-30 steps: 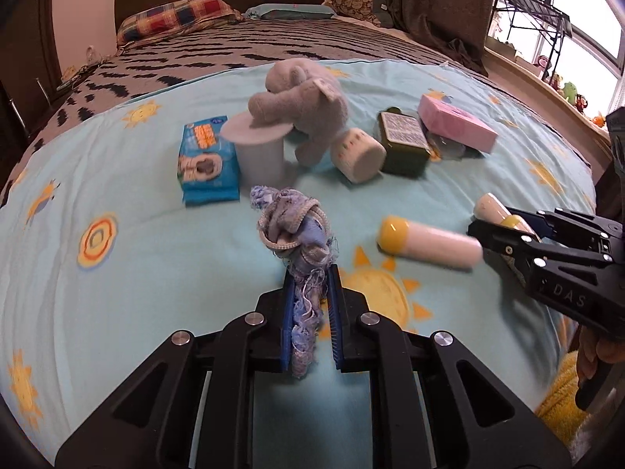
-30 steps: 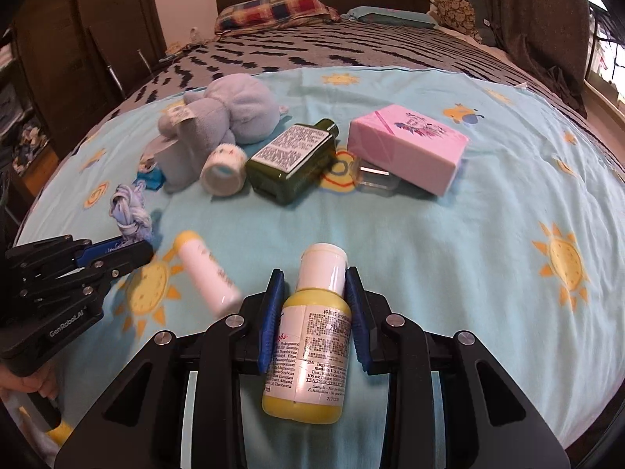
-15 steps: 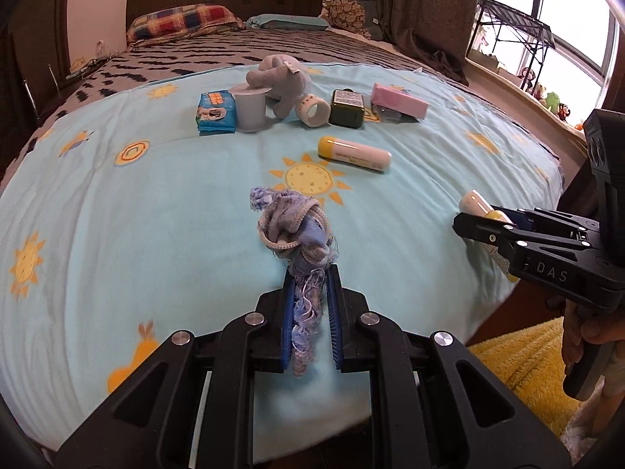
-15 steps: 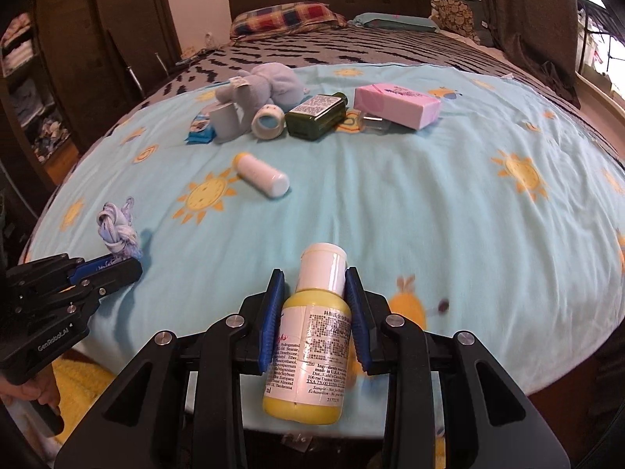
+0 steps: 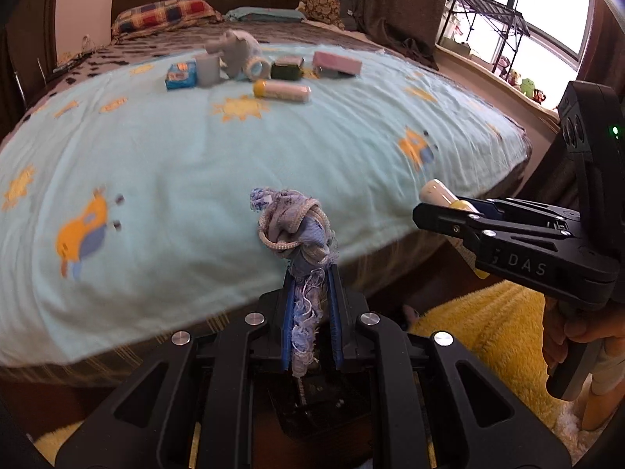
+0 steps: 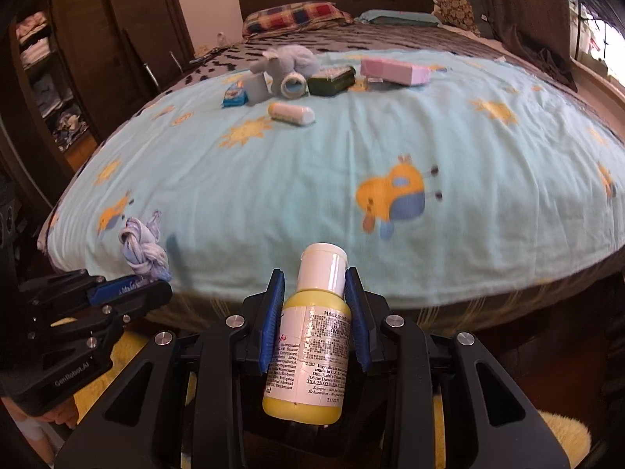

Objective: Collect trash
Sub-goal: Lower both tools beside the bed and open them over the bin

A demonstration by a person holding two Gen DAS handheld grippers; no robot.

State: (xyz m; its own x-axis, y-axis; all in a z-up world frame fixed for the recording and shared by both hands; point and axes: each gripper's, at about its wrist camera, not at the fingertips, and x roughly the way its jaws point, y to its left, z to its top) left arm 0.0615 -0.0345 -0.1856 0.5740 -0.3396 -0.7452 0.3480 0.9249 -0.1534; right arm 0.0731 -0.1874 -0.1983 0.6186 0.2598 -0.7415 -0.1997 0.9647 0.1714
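My left gripper [image 5: 310, 273] is shut on a knotted blue and white rag [image 5: 295, 230], whose frayed tail hangs between the blue pads. My right gripper [image 6: 314, 277] is shut on a small yellow bottle [image 6: 308, 355] with a white cap and a printed label. Both grippers hover past the foot edge of the bed [image 5: 218, 164]. In the left wrist view the right gripper [image 5: 424, 205] shows at the right with the bottle's cap [image 5: 435, 191] poking out. From the right wrist camera the left gripper [image 6: 158, 287] and its rag [image 6: 142, 250] appear at the lower left.
Far back on the light blue sun-print bedspread [image 6: 351, 148] lie a grey plush elephant [image 6: 287, 60], a white tube [image 6: 291, 112], a dark green bottle [image 6: 332, 78], a pink box [image 6: 394, 71], a tape roll [image 6: 293, 86], a blue packet [image 6: 234, 97]. A yellow rug [image 5: 484, 324] lies below; a wardrobe [image 6: 78, 58] stands at left.
Both grippers have pulled back from the items to beyond the bed's foot edge, each keeping its hold. The bed frame's side and the yellow rug have come into view.
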